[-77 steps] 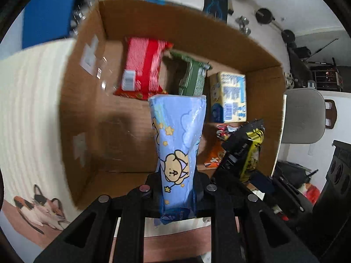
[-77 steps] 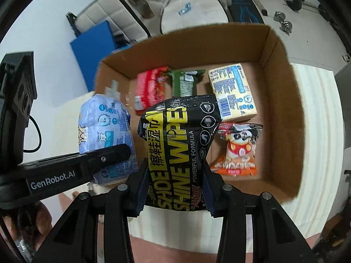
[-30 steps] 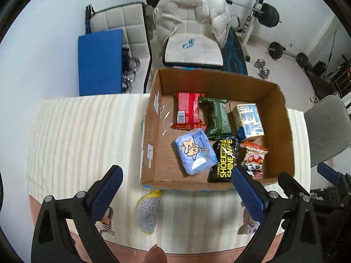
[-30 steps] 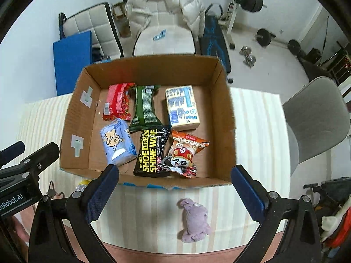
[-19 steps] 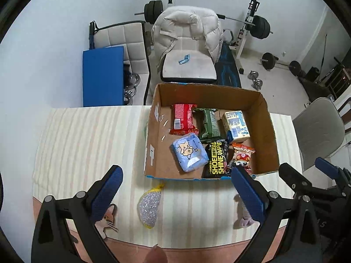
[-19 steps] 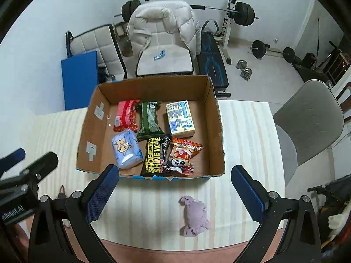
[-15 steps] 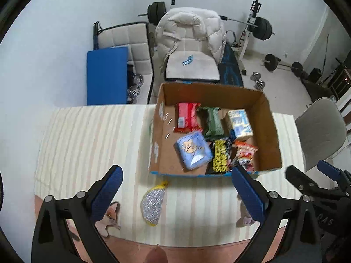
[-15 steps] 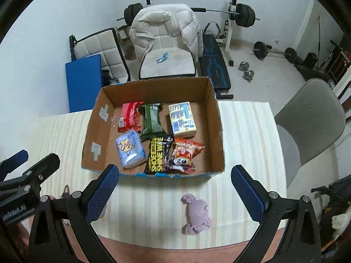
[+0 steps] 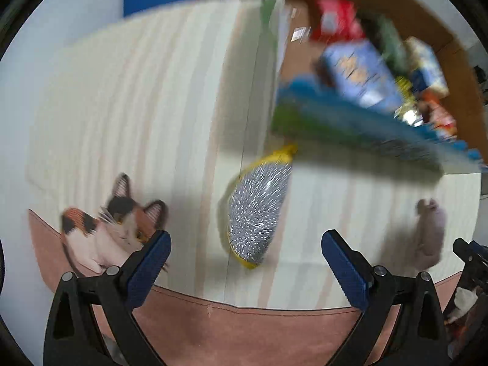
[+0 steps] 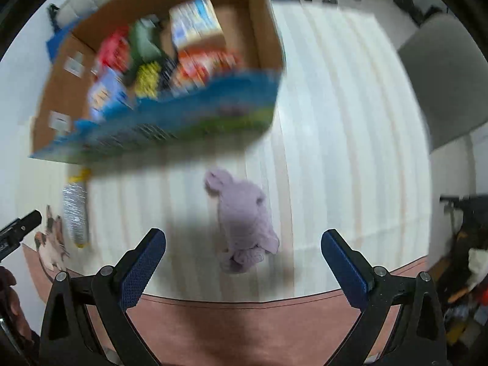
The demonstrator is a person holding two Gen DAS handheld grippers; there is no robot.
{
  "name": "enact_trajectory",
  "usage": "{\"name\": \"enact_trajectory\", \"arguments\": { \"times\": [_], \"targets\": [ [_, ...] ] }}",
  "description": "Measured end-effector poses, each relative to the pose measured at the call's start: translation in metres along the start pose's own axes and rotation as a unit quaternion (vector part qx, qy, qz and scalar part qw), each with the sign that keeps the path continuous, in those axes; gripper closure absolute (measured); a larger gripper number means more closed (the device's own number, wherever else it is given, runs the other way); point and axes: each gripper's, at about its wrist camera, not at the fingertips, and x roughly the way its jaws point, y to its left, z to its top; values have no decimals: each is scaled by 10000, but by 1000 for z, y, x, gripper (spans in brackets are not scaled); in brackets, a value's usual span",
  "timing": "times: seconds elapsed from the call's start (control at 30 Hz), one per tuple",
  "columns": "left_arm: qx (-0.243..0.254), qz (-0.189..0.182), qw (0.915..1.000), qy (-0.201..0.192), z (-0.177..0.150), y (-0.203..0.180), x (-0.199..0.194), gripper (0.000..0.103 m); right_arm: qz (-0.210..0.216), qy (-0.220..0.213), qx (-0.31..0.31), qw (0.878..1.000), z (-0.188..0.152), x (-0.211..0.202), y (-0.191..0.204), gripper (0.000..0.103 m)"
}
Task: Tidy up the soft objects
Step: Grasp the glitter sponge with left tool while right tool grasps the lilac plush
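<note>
A silver scrubber in yellow netting (image 9: 257, 210) lies on the striped cloth in front of my open left gripper (image 9: 245, 259); it also shows in the right wrist view (image 10: 74, 213). A calico cat plush (image 9: 103, 231) lies left of the left fingers. A purple plush toy (image 10: 244, 222) lies just ahead of my open right gripper (image 10: 244, 262), between the line of its fingers; it shows far right in the left wrist view (image 9: 430, 231). The cardboard box (image 10: 259, 6) holds several soft packets. Both views are blurred.
The box (image 9: 360, 131) stands at the back of the striped table, its blue and green front wall toward me. The table's near edge (image 10: 244, 299) has a pink border. A grey chair (image 10: 442, 70) stands to the right.
Both grippers have dropped low toward the table's near edge and stay open. The scrubber and the purple plush now loom large in front of them; the box has slid to the top of each view.
</note>
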Motion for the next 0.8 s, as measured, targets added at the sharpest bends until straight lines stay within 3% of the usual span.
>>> {"name": "enact_trajectory", "arguments": {
  "times": [0.17, 0.37, 0.43, 0.47, 0.5, 0.53, 0.6, 0.63, 0.8],
  "targets": [
    [-1, -50, 9989, 460, 9, -1, 49, 5, 38, 320, 86, 9994, -1, 43, -1, 0],
    [10, -124, 9973, 729, 10, -8, 74, 15, -139, 589, 92, 9981, 2, 75, 7, 0],
    [44, -132, 9971, 745, 8, -10, 77, 34, -184, 640, 89, 9977, 1, 82, 9, 2],
    [78, -177, 9968, 771, 7, -12, 78, 36, -193, 665, 96, 9976, 0, 84, 9, 7],
    [71, -181, 9972, 721, 6, -13, 77, 44, -232, 704, 101, 9972, -1, 87, 10, 11],
    [78, -182, 9976, 668, 5, -15, 76, 58, -233, 717, 99, 9971, -2, 88, 10, 23],
    [39, -132, 9982, 592, 1, -16, 70, 59, -278, 782, 80, 9965, -4, 92, 14, 45],
    [-24, -147, 9987, 488, -2, -16, 64, 60, -302, 775, 77, 9965, -6, 91, 14, 64],
    [-33, -470, 9988, 95, -23, -26, 10, 60, 35, 709, -41, 9975, -25, 70, 18, 69]
  ]
}}
